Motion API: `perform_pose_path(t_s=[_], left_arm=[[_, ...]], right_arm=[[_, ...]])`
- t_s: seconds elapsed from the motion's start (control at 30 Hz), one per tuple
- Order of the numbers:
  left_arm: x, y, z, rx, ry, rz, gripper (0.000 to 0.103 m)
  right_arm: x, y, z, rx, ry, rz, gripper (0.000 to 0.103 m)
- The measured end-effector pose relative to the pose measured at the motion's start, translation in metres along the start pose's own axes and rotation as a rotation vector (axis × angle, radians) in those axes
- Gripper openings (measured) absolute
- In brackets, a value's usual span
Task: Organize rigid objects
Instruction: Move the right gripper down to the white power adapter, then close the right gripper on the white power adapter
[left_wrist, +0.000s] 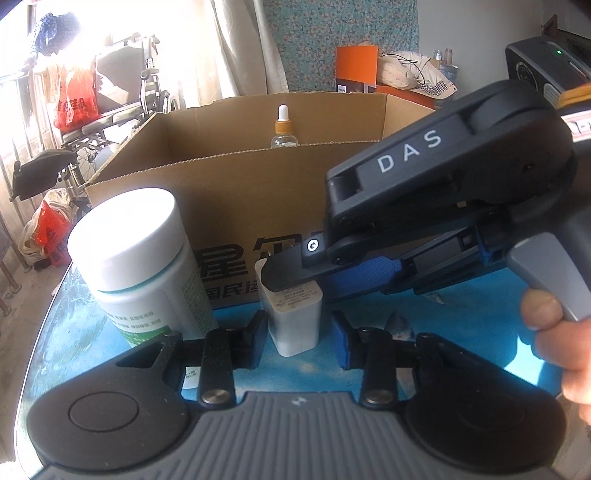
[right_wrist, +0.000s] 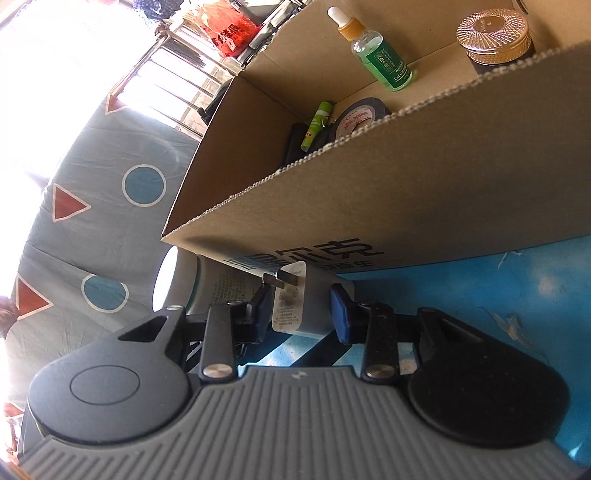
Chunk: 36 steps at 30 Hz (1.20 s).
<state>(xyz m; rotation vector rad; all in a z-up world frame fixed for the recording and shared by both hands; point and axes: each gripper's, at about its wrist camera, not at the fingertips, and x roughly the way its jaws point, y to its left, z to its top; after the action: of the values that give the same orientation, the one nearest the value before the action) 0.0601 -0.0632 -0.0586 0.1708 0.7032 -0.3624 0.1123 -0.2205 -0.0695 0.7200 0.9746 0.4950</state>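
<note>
A white plug adapter stands on the blue table in front of a cardboard box. My left gripper is open, its fingers either side of the adapter with gaps. My right gripper reaches in from the right, rolled on its side, its jaws above and below the adapter. In the right wrist view the right gripper has the adapter between its blue pads, close but with a small gap showing. A white-capped bottle stands to the left.
The box holds a dropper bottle, a gold-lidded jar, a tape roll and a green tube. The blue table runs right. A wheelchair and red bags stand beyond the table.
</note>
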Motion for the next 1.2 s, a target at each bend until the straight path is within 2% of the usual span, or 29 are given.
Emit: perform_pose_path(t_s=[0.47, 0.63, 0.73, 0.83, 0.93, 1.03, 1.2], left_arm=[[-0.003, -0.034, -0.001, 0.086, 0.013, -0.158, 0.036], [-0.007, -0.044, -0.008, 0.134, 0.021, -0.210, 0.036], [-0.009, -0.045, -0.009, 0.146, 0.014, -0.202, 0.038], [-0.006, -0.046, -0.005, 0.155, 0.016, -0.198, 0.048], [-0.003, -0.051, -0.003, 0.179, 0.025, -0.191, 0.051], [-0.001, -0.054, -0.003, 0.187, 0.028, -0.169, 0.049], [0.000, -0.055, -0.003, 0.194, 0.031, -0.153, 0.038]], right_arm=[[-0.051, -0.019, -0.022, 0.028, -0.048, -0.080, 0.032], [-0.070, -0.032, -0.035, 0.067, -0.058, -0.082, 0.032], [-0.075, -0.036, -0.039, 0.084, -0.068, -0.070, 0.033], [-0.077, -0.038, -0.039, 0.090, -0.082, -0.068, 0.033], [-0.076, -0.039, -0.037, 0.092, -0.084, -0.064, 0.033], [-0.074, -0.040, -0.036, 0.087, -0.083, -0.066, 0.033], [-0.074, -0.045, -0.037, 0.090, -0.091, -0.067, 0.033]])
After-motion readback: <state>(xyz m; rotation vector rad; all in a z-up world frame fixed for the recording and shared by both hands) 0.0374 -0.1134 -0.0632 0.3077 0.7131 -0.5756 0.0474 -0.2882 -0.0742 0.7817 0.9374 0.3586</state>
